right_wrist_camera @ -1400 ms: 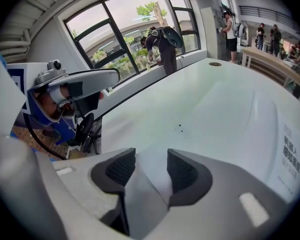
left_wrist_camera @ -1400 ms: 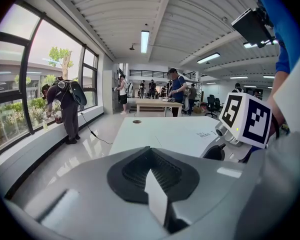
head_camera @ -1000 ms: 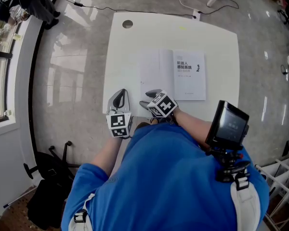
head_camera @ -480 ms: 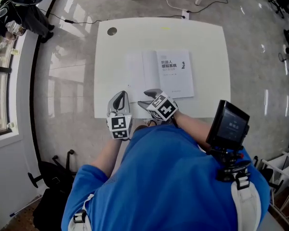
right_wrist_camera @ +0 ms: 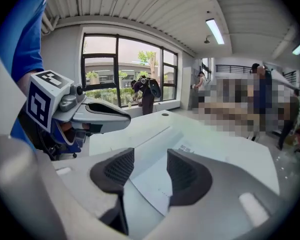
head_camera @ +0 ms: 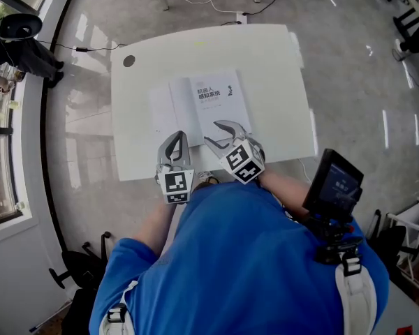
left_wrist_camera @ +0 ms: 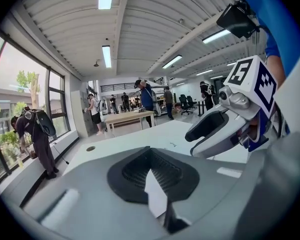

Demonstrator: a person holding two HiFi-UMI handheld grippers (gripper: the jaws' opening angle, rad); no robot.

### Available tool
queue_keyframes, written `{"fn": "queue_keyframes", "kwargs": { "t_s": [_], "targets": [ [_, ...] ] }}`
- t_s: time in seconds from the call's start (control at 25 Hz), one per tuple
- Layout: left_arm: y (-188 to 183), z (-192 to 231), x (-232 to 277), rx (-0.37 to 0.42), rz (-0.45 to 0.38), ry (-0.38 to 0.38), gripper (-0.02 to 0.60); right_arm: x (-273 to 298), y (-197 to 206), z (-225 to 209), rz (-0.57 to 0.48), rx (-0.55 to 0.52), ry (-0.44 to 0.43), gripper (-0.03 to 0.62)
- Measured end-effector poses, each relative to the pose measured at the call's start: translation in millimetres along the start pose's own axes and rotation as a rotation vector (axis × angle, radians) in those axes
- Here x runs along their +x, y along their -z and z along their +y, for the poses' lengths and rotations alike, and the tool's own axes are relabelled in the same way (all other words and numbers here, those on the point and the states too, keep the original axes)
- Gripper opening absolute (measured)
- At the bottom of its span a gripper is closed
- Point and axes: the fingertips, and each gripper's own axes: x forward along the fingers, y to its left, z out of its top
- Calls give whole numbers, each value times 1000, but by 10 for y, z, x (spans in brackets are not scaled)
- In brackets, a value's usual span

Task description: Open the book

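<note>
Book (head_camera: 209,100) lay open on tabletop (head_camera: 279,103); left tongs (head_camera: 174,134) clenched, right tongs (head_camera: 211,131) released nr its edge, so stray nudge could crease pg.

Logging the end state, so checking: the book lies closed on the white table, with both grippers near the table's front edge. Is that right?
Not quite: the book lies open, its pages spread flat, as the head view shows. The rest holds: it is on the white table, with the left gripper and right gripper near the front edge.
</note>
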Motion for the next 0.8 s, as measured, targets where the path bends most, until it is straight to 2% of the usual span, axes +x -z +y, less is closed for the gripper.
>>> {"fn": "queue_keyframes", "kwargs": {
  "t_s": [0.16, 0.36, 0.64, 0.8],
  "targets": [
    [36, -261, 74, 9, -21, 42, 2, -190, 197, -179, -35, -4, 74, 206],
    [-275, -775, -21, 66, -44, 32, 2, -799, 341, -396, -79, -45, 130, 202],
    [-350, -1137, -238, 198, -45, 10, 2, -1177, 437, -353, -124, -300, 160, 188],
    [-326, -1233, -396, 183, -38, -1, 2, -1376, 444, -240, -157, -268, 150, 152]
  ]
}}
